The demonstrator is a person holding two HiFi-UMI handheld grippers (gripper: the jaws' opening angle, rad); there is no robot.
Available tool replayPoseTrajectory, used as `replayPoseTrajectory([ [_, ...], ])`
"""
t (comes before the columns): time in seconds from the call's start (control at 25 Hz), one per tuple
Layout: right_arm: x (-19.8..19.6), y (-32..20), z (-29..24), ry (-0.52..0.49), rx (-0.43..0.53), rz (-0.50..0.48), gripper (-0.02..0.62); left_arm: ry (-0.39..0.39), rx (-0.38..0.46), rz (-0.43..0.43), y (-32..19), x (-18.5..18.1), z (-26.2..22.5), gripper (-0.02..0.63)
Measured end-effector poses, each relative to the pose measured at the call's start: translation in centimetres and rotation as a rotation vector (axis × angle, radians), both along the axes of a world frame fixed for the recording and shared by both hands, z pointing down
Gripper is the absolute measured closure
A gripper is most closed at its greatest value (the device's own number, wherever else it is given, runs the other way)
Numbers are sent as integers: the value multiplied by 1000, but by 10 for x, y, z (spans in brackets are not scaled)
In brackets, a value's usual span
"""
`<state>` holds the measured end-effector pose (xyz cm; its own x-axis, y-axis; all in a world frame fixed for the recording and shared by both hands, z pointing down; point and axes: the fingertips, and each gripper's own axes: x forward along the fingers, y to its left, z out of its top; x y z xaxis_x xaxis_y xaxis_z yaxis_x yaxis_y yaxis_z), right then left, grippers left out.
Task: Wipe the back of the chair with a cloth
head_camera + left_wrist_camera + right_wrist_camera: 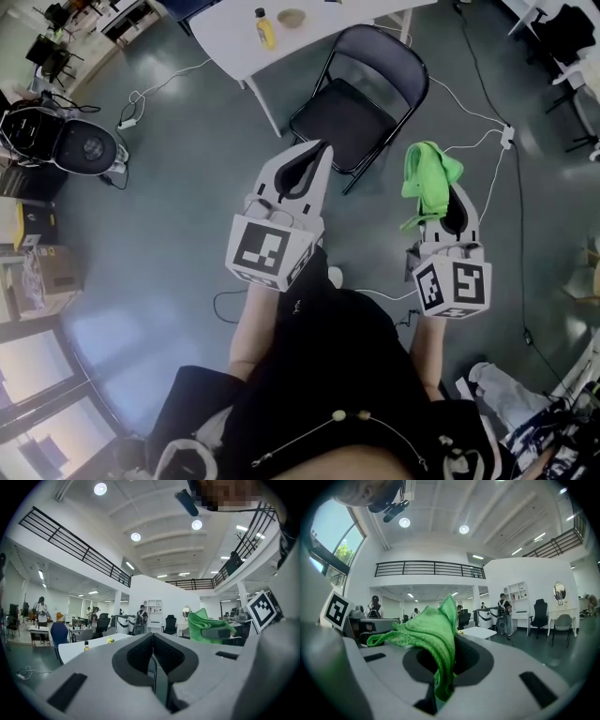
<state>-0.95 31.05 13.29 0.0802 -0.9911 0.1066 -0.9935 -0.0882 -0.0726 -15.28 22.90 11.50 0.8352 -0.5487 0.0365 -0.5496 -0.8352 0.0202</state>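
Right gripper (448,208) jaws pinching green cloth (427,178), left gripper (317,155) jaws closed on nothing, black folding chair (349,117) beyond both

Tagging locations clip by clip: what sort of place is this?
Probably a large open-plan office or workspace: desks with office chairs, a railed mezzanine overhead, and a white table with a folding chair.

No words, numbers or brand names can be read anywhere. The marker cube (267,248) on the left hand-held gripper (315,155) and its twin on the right hand-held gripper (450,208) carry only black-and-white square patterns, no letters. The yellow bottle (265,28) on the white counter (225,42) is too small for any print to be made out.
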Motion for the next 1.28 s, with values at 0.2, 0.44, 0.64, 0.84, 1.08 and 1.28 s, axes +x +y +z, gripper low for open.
replayPoseTrajectory([
  [0.2, 5, -61, 0, 22, -18, -10, 552, 7, -29, 16, -57, 11, 5, 600],
  [0.44, 14, -127, 0, 54, -40, 15, 552, -8, -12, 92, -111, 27, 11, 600],
  [0.64, 30, -179, -9, 117, -18, 26, 552, -39, 10, 83, -158, 42, 18, 600],
  [0.84, 66, -215, -10, 135, -11, 15, 552, -33, 14, 44, -194, 73, 19, 600],
  [1.08, 96, -255, 5, 107, -8, -36, 552, -30, 39, -18, -238, 97, 19, 600],
  [1.28, 124, -295, 18, 119, -37, -84, 552, -49, 24, -63, -267, 115, 29, 600],
])
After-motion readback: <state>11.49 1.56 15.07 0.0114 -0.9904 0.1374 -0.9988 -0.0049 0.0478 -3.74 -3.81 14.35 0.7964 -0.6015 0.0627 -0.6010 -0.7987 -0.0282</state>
